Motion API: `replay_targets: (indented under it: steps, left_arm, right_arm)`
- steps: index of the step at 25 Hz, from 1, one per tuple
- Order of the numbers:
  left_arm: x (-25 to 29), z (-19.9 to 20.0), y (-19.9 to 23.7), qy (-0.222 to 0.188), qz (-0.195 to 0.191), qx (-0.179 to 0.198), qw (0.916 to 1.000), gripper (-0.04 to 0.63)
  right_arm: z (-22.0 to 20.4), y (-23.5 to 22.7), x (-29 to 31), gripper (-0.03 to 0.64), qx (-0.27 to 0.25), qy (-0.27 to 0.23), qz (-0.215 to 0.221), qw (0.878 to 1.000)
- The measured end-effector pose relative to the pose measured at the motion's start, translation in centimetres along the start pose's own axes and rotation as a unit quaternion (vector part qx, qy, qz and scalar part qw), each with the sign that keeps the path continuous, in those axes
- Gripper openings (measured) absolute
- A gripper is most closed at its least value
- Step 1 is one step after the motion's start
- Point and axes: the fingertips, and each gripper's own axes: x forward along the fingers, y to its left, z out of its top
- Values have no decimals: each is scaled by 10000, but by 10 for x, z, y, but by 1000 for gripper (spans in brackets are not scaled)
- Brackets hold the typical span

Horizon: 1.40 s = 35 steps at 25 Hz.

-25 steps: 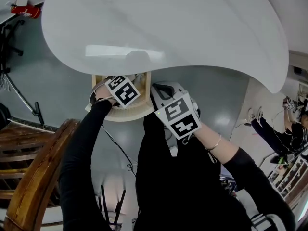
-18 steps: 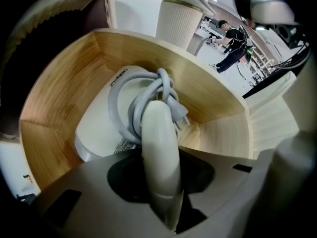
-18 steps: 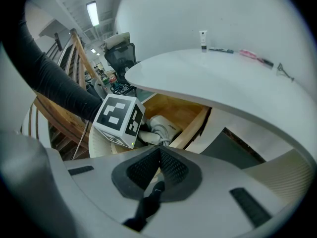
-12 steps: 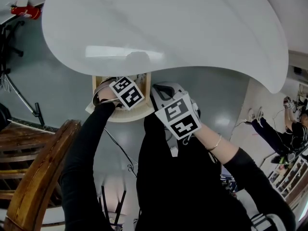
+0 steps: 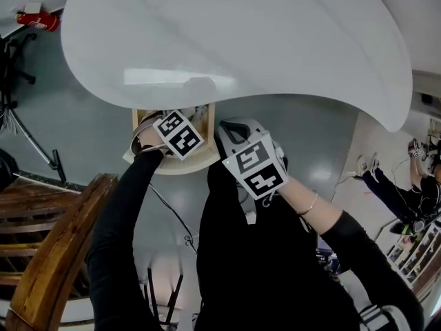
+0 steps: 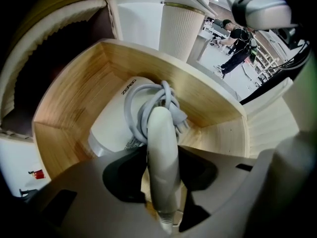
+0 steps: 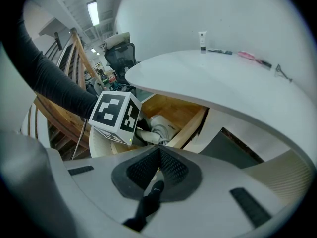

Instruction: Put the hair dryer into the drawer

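The left gripper's (image 6: 161,180) jaws have just been opening and stand wide, loose around the dryer's (image 6: 121,120) handle at frame centre. The dryer lies in the drawer (image 6: 74,95), so placement looks done. The right gripper (image 7: 157,171) is closed, empty.

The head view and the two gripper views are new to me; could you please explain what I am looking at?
A person holds a two-jaw gripper in each hand. The head view looks down from the person's head on a white table and an open wooden drawer. Each gripper view looks along its own jaws. The left gripper has just been opening its jaws; the hair dryer, its cord bundled, lies in the drawer, its handle between them. The right gripper is shut and empty. A small tube stands on the table.
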Motion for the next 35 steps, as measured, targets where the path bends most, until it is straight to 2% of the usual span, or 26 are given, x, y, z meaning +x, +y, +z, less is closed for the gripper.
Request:
replay_targets:
  steps: [3, 10, 16, 21, 24, 27, 30, 35]
  left_arm:
    - [-6, 1, 2, -83, 102, -12, 9999, 201]
    - [-27, 5, 2, -298, 186, -118, 9993, 202]
    - [-71, 22, 0, -1007, 216, -452, 9937, 201]
    - [-107, 34, -4, -1570, 271, -877, 9833, 176]
    - [-126, 34, 1, -1844, 417, -1259, 9739, 145]
    - [-147, 34, 5, -2156, 552, -1677, 9604, 84]
    - [-170, 38, 10, -2567, 739, -2030, 9421, 31]
    - [-209, 38, 19, -3168, 1146, -2450, 9091, 11]
  right_arm:
    - [0, 1, -2, 2, -24, -22, -16, 10000]
    - [6, 3, -8, 2, -123, -114, -22, 9999]
    - [17, 4, -18, 2, -164, -319, -16, 9994]
    - [27, 4, -28, 2, -221, -495, -28, 9985]
    - [37, 7, -35, 2, -302, -633, -23, 9975]
    - [47, 10, -44, 2, -347, -781, 12, 9963]
    - [59, 12, -53, 2, -438, -975, 35, 9943]
    - [81, 15, -67, 2, -577, -1297, 82, 9898]
